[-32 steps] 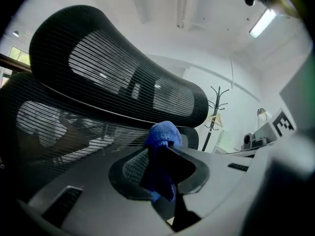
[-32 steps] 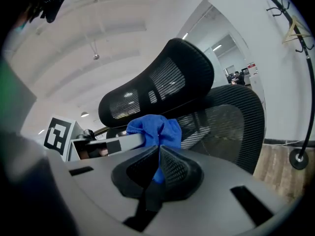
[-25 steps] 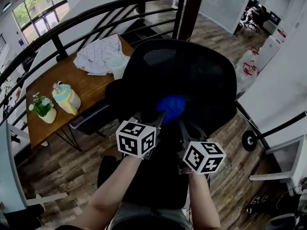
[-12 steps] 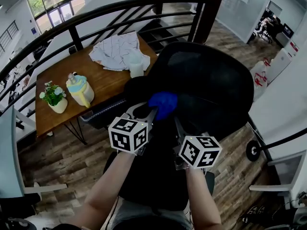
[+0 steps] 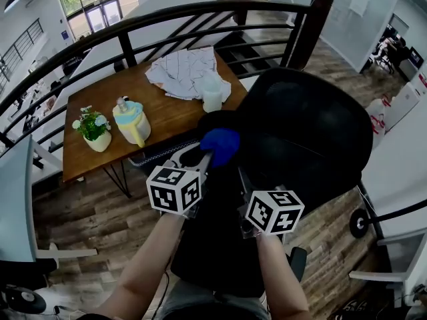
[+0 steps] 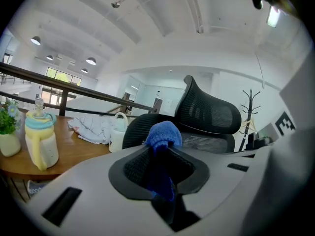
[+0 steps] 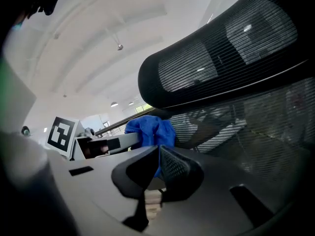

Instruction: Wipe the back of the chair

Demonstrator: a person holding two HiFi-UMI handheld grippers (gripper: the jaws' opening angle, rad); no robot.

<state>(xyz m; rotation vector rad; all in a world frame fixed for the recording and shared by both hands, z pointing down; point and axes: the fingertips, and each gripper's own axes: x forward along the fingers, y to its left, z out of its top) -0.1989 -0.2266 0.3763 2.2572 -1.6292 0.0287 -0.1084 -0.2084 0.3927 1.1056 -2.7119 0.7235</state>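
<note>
Blue cloth point(image 5: 221, 143) is bunched in the left gripper point(image 6: 160, 156), whose jaws are clamped on it, at the left edge of the black mesh chair point(image 5: 307, 135) back. The right gripper point(image 7: 158, 154), jaws closed together and holding nothing, is close against the chair back, just right of the cloth.

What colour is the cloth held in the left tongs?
Blue cloth, clearest in the left gripper view.

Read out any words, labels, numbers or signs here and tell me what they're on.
No text here can be read.
White marker cubes on left gripper and right gripper: black square patterns, no letters.
White sheet on far wall: too small to read.
Blue cloth: no print.
</note>
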